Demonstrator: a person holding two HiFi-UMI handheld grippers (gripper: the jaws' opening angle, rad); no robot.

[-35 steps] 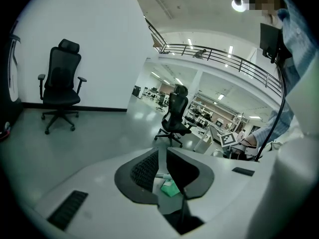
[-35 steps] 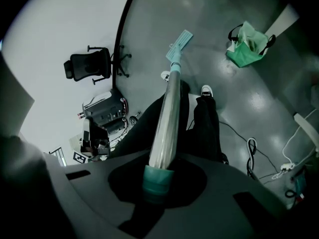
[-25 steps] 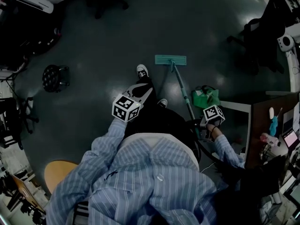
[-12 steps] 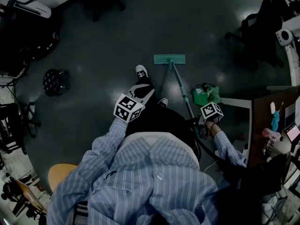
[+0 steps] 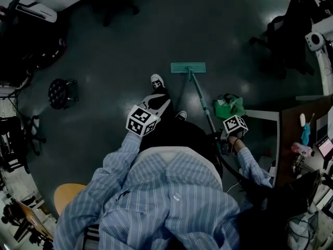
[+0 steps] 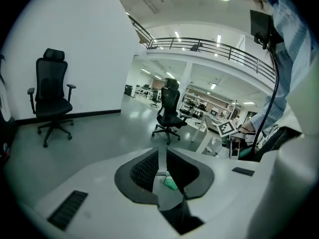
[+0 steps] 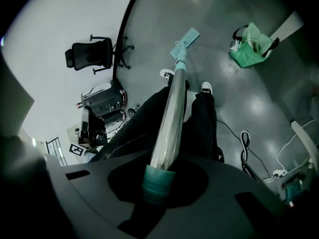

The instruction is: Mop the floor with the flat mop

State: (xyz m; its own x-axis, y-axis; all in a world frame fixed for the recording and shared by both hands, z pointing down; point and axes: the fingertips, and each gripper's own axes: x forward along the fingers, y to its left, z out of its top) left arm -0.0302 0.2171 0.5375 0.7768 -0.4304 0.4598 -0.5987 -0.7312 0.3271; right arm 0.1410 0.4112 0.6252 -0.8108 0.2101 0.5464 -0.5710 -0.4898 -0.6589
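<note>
The flat mop's teal head [image 5: 188, 67] lies flat on the dark floor ahead of my feet. Its metal handle [image 5: 204, 108] slants back to my right gripper [image 5: 222, 139], which is shut on it near the teal end cap. In the right gripper view the handle [image 7: 169, 118] runs from between the jaws of the right gripper [image 7: 160, 176] up to the mop head [image 7: 185, 40]. My left gripper [image 5: 155, 103] hangs over my left leg, away from the mop. In its own view the left gripper [image 6: 162, 151] has its ribbed jaws nearly together with nothing between them.
A green bag [image 5: 228, 107] sits on the floor just right of the handle, beside a desk [image 5: 302, 119]. A black stool [image 5: 61, 91] stands at left, office chairs [image 5: 283, 40] at far right. Cables [image 7: 244, 143] trail behind my shoes [image 5: 157, 80].
</note>
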